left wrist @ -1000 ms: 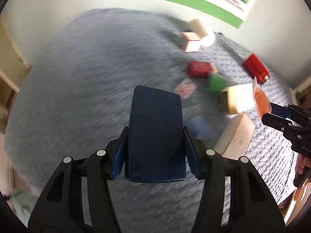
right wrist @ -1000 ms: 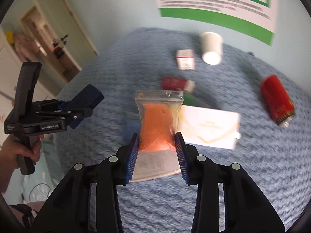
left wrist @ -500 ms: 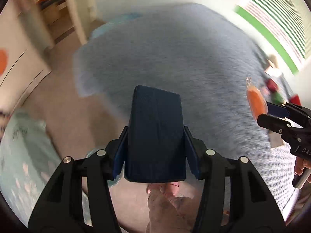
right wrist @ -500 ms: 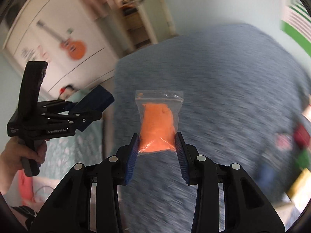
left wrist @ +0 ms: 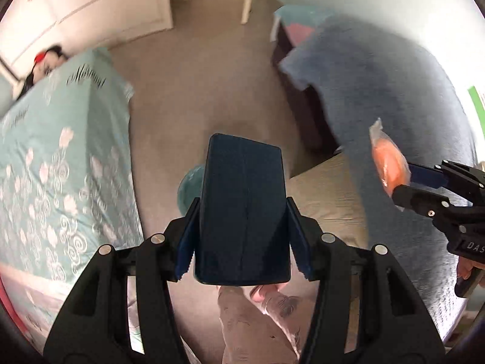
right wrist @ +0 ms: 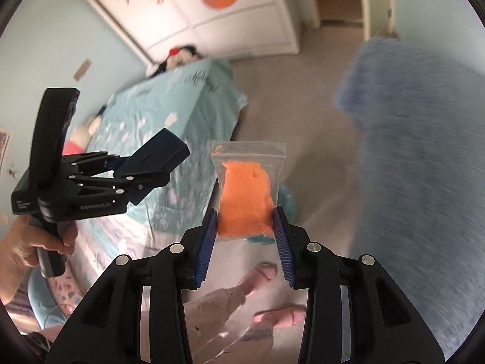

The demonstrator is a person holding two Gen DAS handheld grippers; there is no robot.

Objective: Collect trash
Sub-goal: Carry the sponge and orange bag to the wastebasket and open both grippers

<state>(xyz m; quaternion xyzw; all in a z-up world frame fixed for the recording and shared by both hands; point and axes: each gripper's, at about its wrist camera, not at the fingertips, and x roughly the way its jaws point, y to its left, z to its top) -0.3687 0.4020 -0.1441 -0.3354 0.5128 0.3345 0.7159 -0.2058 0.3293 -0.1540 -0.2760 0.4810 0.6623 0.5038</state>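
Note:
My left gripper (left wrist: pixel 244 236) is shut on a dark blue box (left wrist: pixel 242 209), which stands up between its blue pads and hides the space ahead. From the right wrist view that same gripper (right wrist: pixel 157 170) shows at the left, box (right wrist: pixel 160 154) in its jaws. My right gripper (right wrist: pixel 246 230) is shut on a clear zip bag with orange filling (right wrist: pixel 246 200). In the left wrist view the bag (left wrist: pixel 389 163) hangs at the right. Below both grippers, on the floor, sits a teal bin (left wrist: pixel 189 188), mostly hidden behind the box; its rim (right wrist: pixel 288 203) peeks from behind the bag.
A bed with a teal flowered cover (left wrist: pixel 57 163) fills the left. A bed with a blue-grey blanket (left wrist: pixel 409 97) is on the right. Tan floor (left wrist: pixel 206 79) lies between them. The person's slippered feet (right wrist: pixel 266 273) stand below the grippers. White wardrobe doors (right wrist: pixel 230 21) stand behind.
Both grippers have swung away from the blue-grey bed with its scattered items, to over the floor between the two beds. The box and the bag stayed gripped.

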